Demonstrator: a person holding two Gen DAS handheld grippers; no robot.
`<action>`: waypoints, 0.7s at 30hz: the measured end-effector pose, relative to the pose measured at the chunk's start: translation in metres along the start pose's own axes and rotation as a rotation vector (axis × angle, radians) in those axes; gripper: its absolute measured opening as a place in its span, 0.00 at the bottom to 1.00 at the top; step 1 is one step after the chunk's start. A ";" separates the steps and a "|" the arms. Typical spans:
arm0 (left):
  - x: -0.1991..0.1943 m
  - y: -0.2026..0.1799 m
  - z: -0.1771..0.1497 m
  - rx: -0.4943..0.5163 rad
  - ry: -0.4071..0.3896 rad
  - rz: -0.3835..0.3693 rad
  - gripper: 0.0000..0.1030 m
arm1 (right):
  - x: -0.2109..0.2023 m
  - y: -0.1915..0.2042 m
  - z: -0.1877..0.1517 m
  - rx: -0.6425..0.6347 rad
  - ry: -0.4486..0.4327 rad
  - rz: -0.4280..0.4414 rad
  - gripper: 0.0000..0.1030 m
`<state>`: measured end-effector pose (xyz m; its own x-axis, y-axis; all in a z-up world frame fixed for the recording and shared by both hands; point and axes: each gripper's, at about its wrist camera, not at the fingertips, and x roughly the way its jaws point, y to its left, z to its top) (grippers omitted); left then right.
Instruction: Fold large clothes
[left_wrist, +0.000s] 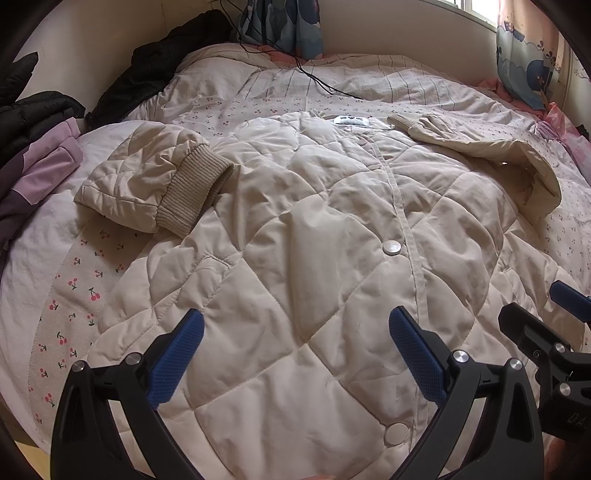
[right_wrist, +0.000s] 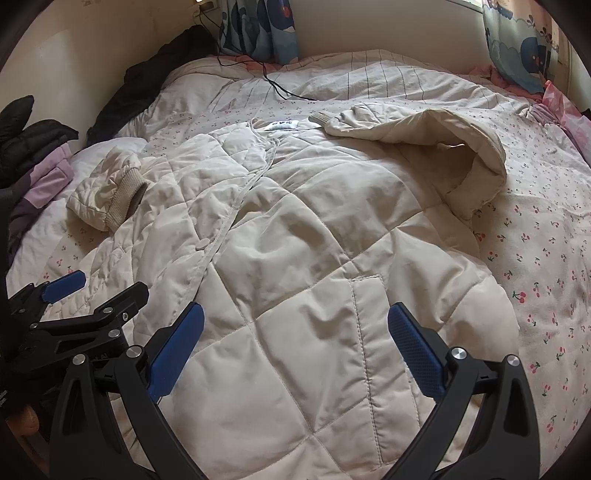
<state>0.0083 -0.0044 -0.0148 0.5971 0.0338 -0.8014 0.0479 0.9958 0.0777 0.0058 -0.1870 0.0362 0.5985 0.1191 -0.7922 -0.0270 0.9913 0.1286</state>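
Here, both the left gripper (left_wrist: 295, 354) and right gripper (right_wrist: 295, 350) spread wide, empty, above the cream quilted jacket (left_wrist: 314, 229).

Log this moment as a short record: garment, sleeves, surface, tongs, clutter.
garment: cream quilted jacket, spread front-up, snapped shut
left sleeve: folded in, ribbed cuff resting on the chest
right sleeve: bent across toward the collar label
surface: cherry-print bedding
left tongs: open, above the hem, holding nothing
right tongs: open, above the hem, holding nothing
clutter: dark and lilac clothes at the bed's left edge; black cable near the head
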 end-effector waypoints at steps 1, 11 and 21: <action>0.003 -0.002 0.000 -0.002 0.001 -0.001 0.93 | -0.001 0.001 0.000 -0.006 -0.007 -0.006 0.93; 0.015 0.003 0.014 -0.066 0.032 -0.030 0.93 | 0.001 0.007 0.017 -0.135 -0.136 -0.136 0.93; 0.019 0.006 0.036 -0.122 0.055 -0.101 0.93 | 0.074 0.038 0.111 -0.665 -0.117 -0.517 0.93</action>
<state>0.0483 -0.0012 -0.0084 0.5491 -0.0658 -0.8331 0.0056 0.9972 -0.0750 0.1377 -0.1464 0.0491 0.7431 -0.3276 -0.5835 -0.1705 0.7505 -0.6385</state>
